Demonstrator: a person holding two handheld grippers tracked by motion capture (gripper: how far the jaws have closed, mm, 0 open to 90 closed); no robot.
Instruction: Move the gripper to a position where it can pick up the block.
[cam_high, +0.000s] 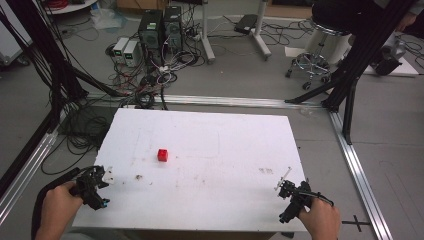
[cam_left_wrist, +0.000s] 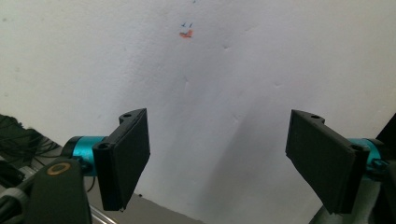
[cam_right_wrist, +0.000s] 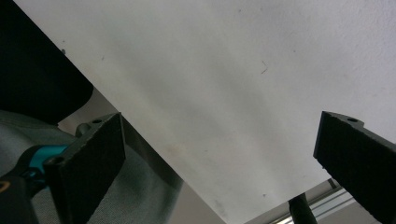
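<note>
A small red cube (cam_high: 163, 155) sits alone on the white table (cam_high: 225, 145), left of its middle. My left gripper (cam_high: 95, 186) hovers at the table's near left corner, held by a hand, well short of the cube. Its jaws stand wide apart over bare white board in the left gripper view, left gripper (cam_left_wrist: 217, 158) open and empty. My right gripper (cam_high: 292, 196) is at the near right edge, far from the cube. In the right gripper view the right gripper (cam_right_wrist: 219, 163) is open, with nothing between its black pads (cam_right_wrist: 91, 161).
A small orange mark (cam_left_wrist: 186, 33) and faint brown stains (cam_high: 138, 176) dot the board. Beyond the table lie computer towers (cam_high: 160, 27), tangled cables (cam_high: 150, 75), a stool (cam_high: 320, 45) and black frame legs (cam_high: 350, 75). Aluminium rails (cam_high: 357, 165) run along the floor.
</note>
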